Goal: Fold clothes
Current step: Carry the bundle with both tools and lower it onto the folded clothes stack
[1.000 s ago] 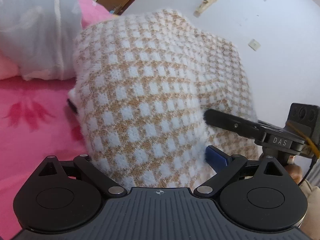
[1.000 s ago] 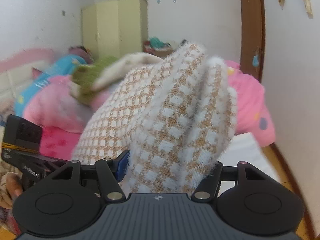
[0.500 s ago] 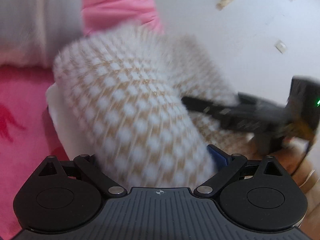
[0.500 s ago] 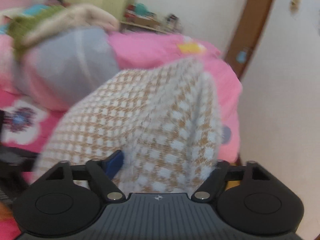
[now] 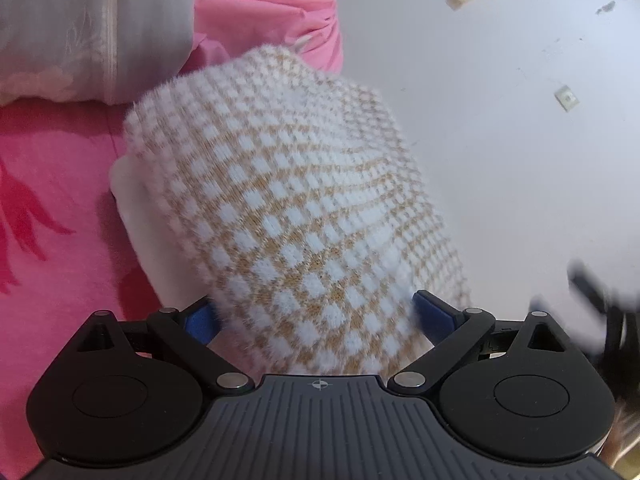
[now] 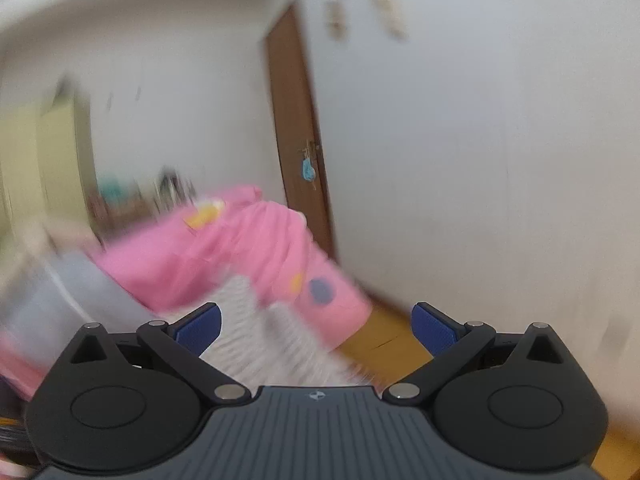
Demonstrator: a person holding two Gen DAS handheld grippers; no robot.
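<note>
My left gripper (image 5: pixel 316 312) — jaws spread, the checked sweater (image 5: pixel 288 208) bulging between them over the pink bedding (image 5: pixel 52 208) — and my right gripper (image 6: pixel 316 324), jaws apart and empty.

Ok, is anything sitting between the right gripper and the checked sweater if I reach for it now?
Nothing visible does. The right gripper is open, and the checked sweater lies just ahead of it, low between its fingers, with only the pink quilt behind. The right wrist view is motion-blurred, so small things could be missed.

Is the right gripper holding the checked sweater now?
No, the right gripper is open, with the checked sweater lying loose below it.
</note>
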